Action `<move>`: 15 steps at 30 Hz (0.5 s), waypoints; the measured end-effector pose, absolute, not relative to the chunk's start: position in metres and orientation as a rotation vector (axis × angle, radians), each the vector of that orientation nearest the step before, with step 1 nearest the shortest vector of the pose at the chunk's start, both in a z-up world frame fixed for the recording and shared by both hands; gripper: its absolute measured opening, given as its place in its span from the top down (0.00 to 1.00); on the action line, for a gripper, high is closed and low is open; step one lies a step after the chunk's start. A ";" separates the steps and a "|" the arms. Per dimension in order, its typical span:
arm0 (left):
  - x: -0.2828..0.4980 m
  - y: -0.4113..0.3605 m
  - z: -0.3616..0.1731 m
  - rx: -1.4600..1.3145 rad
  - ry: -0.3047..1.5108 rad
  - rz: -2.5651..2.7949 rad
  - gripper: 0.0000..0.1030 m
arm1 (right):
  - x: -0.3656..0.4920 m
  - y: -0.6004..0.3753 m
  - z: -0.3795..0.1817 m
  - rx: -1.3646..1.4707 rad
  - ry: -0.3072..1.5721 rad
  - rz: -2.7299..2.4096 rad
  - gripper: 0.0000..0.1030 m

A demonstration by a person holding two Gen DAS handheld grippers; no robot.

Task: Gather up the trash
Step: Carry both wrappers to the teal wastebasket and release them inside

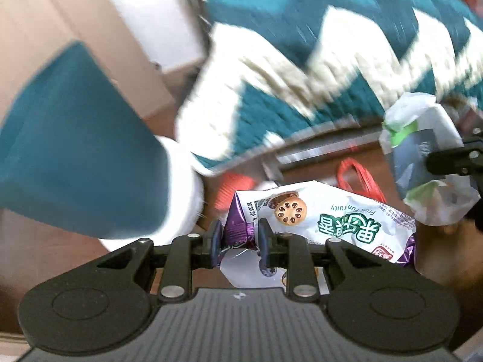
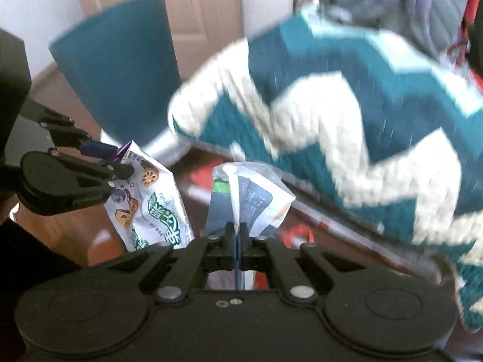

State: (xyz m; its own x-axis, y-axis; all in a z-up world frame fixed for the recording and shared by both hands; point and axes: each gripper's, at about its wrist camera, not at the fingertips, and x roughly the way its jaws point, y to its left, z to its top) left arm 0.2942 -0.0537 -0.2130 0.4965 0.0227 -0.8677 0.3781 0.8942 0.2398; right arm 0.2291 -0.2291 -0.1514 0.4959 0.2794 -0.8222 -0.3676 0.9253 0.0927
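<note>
My left gripper point(image 1: 238, 242) is shut on the purple end of a white snack bag point(image 1: 326, 217) printed with green letters and a round biscuit. The same snack bag point(image 2: 151, 199) hangs from the left gripper point(image 2: 119, 158) at the left of the right wrist view. My right gripper point(image 2: 237, 232) is shut on a crumpled white and blue-grey plastic wrapper point(image 2: 250, 193). That wrapper point(image 1: 422, 157) shows at the right edge of the left wrist view, with the right gripper's black fingers point(image 1: 452, 160) pinching it. Both pieces of trash hang above the wooden floor point(image 1: 45, 250).
A teal and white zigzag blanket point(image 1: 317, 45) covers a bed point(image 2: 362, 105) just beyond both grippers. A teal panel point(image 1: 75, 150) stands at the left. A red net bag point(image 1: 359, 178) lies on the floor under the bed edge. A beige door point(image 2: 187, 6) is behind.
</note>
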 end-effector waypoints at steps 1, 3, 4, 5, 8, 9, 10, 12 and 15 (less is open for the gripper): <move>0.294 -0.047 -0.201 0.413 1.015 -0.202 0.76 | 0.229 -0.227 -0.140 -0.102 0.947 0.400 1.00; 0.296 -0.032 -0.177 0.363 0.975 -0.160 0.76 | 0.229 -0.221 -0.114 -0.112 0.884 0.414 1.00; 0.298 -0.024 -0.166 0.336 0.956 -0.138 0.76 | 0.230 -0.217 -0.103 -0.119 0.857 0.422 1.00; 0.299 -0.017 -0.155 0.310 0.938 -0.112 0.76 | 0.231 -0.213 -0.091 -0.125 0.829 0.429 1.00; 0.307 0.011 -0.123 0.217 0.889 -0.033 0.76 | 0.235 -0.201 -0.058 -0.136 0.756 0.454 1.00; 0.310 0.020 -0.113 0.189 0.870 -0.007 0.76 | 0.238 -0.196 -0.047 -0.140 0.732 0.463 1.00; 0.312 0.030 -0.102 0.165 0.849 0.025 0.76 | 0.239 -0.191 -0.038 -0.140 0.716 0.470 1.00; 0.318 0.048 -0.082 0.127 0.807 0.084 0.76 | 0.246 -0.180 -0.019 -0.137 0.681 0.492 1.00; 0.329 0.075 -0.055 0.067 0.745 0.198 0.76 | 0.258 -0.160 0.004 -0.146 0.635 0.520 1.00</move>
State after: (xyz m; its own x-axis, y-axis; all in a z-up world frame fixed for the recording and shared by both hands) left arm 0.3292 0.0749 -0.0548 0.7174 0.2022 -0.6666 -0.1546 0.9793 0.1307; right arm 0.2582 -0.1595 0.0040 0.6820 0.4181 -0.6001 -0.5056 0.8624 0.0262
